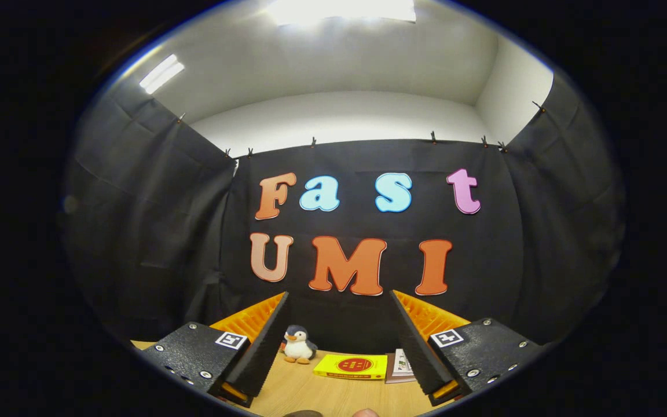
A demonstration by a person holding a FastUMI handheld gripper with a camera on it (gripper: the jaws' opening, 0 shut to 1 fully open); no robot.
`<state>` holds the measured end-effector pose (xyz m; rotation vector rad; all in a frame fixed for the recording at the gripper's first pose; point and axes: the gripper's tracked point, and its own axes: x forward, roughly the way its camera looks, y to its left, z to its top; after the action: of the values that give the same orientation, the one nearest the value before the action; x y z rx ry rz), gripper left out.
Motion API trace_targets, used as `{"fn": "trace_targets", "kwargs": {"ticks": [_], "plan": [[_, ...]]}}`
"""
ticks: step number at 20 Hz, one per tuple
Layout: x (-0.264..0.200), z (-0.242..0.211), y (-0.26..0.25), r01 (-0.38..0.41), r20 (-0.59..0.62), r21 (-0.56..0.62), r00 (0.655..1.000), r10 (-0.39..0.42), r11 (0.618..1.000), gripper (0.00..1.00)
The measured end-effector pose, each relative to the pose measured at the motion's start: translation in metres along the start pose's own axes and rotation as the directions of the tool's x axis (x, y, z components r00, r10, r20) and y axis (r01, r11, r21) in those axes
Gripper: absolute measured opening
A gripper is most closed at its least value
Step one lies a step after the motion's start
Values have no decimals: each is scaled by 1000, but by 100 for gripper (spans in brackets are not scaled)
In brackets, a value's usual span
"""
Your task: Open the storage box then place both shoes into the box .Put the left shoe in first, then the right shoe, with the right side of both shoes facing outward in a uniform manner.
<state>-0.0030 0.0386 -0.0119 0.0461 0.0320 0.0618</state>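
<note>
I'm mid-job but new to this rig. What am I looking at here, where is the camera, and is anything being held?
The camera rides on a hand-held two-finger gripper and looks forward along its fingers, the two wedge shapes low in the picture. They stand wide apart, holding nothing. Beyond them on the wooden table, by the black cloth wall, sit a small penguin plush, a flat yellow box and a booklet partly behind the right finger. At the near table edge are two rounded shapes I cannot identify.

Black cloth [154, 231] hangs clipped along its top edge on three sides of the booth, above a pale wooden worktop [333, 394]. Behind rise white walls [339, 119] under a white ceiling with bright light panels [161, 73].
</note>
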Motion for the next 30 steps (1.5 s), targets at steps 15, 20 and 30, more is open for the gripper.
{"fn": "trace_targets", "kwargs": {"ticks": [15, 20, 30], "plan": [[-5, -169, 135, -207, -437, 413, 809, 392, 887, 97], [-16, -229, 186, -211, -548, 544, 644, 534, 812, 94], [-61, -345, 249, -46, -660, 704, 326, 677, 709, 94]]}}
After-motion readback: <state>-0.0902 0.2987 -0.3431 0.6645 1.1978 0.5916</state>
